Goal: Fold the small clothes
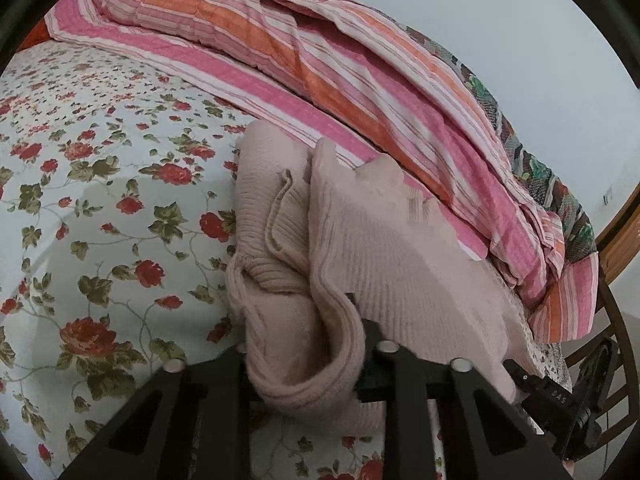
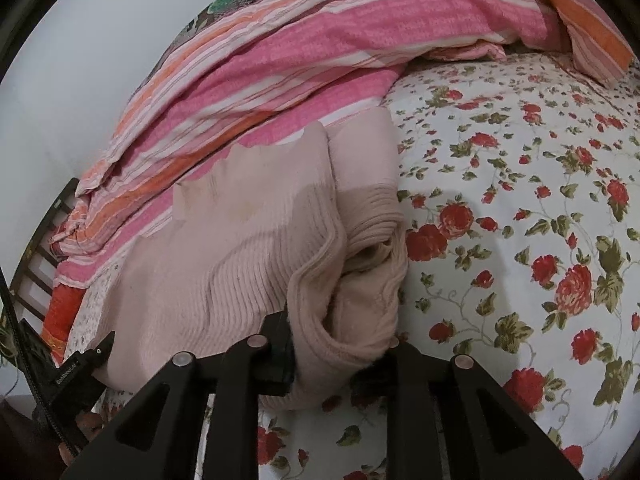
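Both the left gripper point(image 1: 308, 364) and right gripper point(image 2: 340, 344) are clamped on the sweater's point(image 1: 400, 264) near hem (beside the quilt point(image 1: 320, 68)); lift evenly, keeping that edge taut.

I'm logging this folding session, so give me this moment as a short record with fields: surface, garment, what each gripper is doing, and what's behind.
surface: floral bedsheet, white with red roses
garment: pale pink ribbed knit sweater, bunched and partly folded on the sheet
left gripper: shut on the sweater's near edge, fabric bulging between the fingers
right gripper: shut on the sweater's near edge, likewise
behind: pink and orange striped quilt, heaped along the wall
fold state: not flat, not finished
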